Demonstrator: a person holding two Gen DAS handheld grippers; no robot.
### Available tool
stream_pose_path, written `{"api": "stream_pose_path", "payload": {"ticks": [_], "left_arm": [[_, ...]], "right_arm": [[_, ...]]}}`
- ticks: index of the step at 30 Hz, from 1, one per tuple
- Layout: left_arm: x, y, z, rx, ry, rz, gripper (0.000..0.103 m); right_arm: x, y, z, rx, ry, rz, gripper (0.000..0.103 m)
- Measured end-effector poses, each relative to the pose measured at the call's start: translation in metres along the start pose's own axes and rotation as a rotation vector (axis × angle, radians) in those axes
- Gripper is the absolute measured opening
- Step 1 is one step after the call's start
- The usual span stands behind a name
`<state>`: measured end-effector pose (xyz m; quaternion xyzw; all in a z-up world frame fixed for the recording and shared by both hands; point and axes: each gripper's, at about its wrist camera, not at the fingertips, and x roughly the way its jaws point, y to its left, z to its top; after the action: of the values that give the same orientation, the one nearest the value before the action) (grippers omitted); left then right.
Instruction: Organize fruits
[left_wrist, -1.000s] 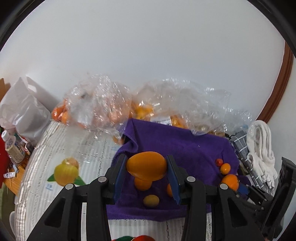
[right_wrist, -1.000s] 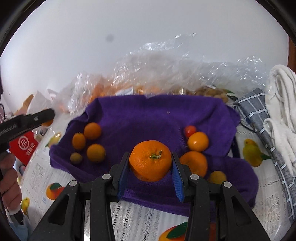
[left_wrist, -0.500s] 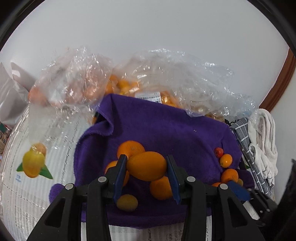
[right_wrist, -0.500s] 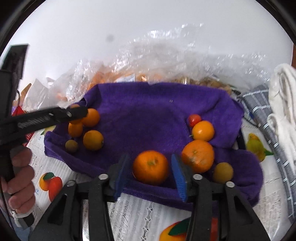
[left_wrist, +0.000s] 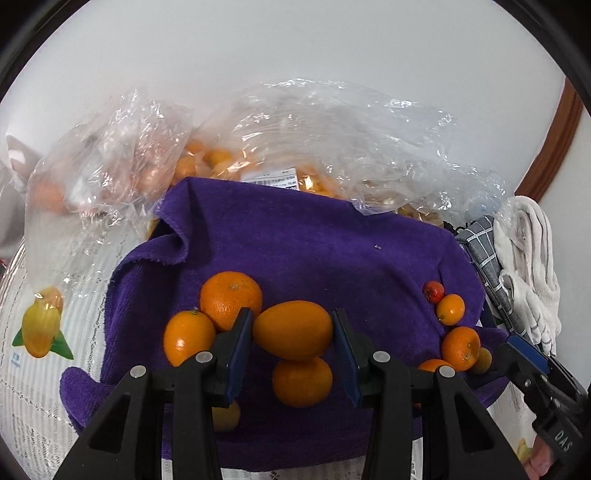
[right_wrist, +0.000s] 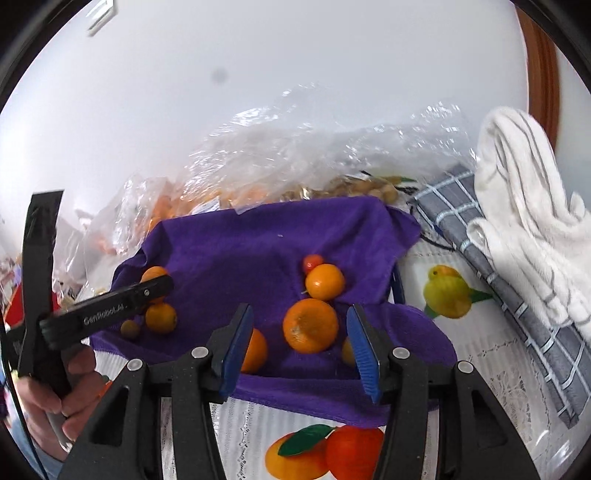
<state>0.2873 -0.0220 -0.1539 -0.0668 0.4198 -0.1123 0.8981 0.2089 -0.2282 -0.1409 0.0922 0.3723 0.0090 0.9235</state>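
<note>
I see the purple towel (left_wrist: 303, 240) spread on my worktop (right_wrist: 480, 354). My left claw (left_wrist: 293, 338) is clamped on an oval orange fruit (left_wrist: 293, 334) above the towel's left group. My right claw (right_wrist: 301, 345) stands apart around a mandarin (right_wrist: 310, 325) lying on the towel.

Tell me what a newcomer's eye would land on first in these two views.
First, the purple towel spread across the table's middle, dotted with bright oranges. Next, the oval orange fruit clamped in the left gripper low in the left wrist view, while the right gripper stands open before a round orange lying on the towel. Behind the towel, crinkled clear plastic bags of fruit pile against the white wall.
</note>
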Motion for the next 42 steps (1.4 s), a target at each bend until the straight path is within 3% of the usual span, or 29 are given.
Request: {"api": "stream_pose_path", "payload": {"ticks": [11, 19, 22, 29, 32, 34, 38, 41, 42], "left_arm": [[0.008, -0.005, -0.011, 0.045, 0.057, 0.039, 0.044], [-0.04, -0.02, -0.011, 0.141, -0.064, 0.139, 0.047], [-0.067, -0.02, -0.018, 0.145, -0.074, 0.139, 0.048], [-0.143, -0.02, -0.052, 0.147, -0.126, 0.122, 0.051], [-0.176, -0.026, -0.069, 0.169, -0.153, 0.122, 0.054], [-0.198, -0.031, -0.081, 0.187, -0.182, 0.13, 0.061], [-0.234, -0.039, -0.103, 0.194, -0.215, 0.125, 0.063], [-0.254, -0.047, -0.117, 0.193, -0.226, 0.121, 0.07], [-0.258, -0.05, -0.12, 0.191, -0.233, 0.12, 0.073]], "right_arm": [[-0.001, -0.001, -0.002, -0.014, -0.01, -0.017, 0.052], [0.0, 0.001, -0.004, -0.058, -0.01, -0.064, 0.052], [-0.005, 0.002, -0.004, -0.074, 0.004, -0.043, 0.052], [-0.073, 0.016, -0.012, -0.058, -0.02, -0.082, 0.054], [-0.109, 0.025, -0.028, -0.099, -0.026, -0.098, 0.064], [-0.133, 0.027, -0.042, -0.109, -0.042, -0.087, 0.07], [-0.171, 0.029, -0.062, -0.127, -0.051, -0.132, 0.072], [-0.194, 0.027, -0.073, -0.105, -0.049, -0.129, 0.072], [-0.2, 0.026, -0.076, -0.099, -0.052, -0.13, 0.076]]}}
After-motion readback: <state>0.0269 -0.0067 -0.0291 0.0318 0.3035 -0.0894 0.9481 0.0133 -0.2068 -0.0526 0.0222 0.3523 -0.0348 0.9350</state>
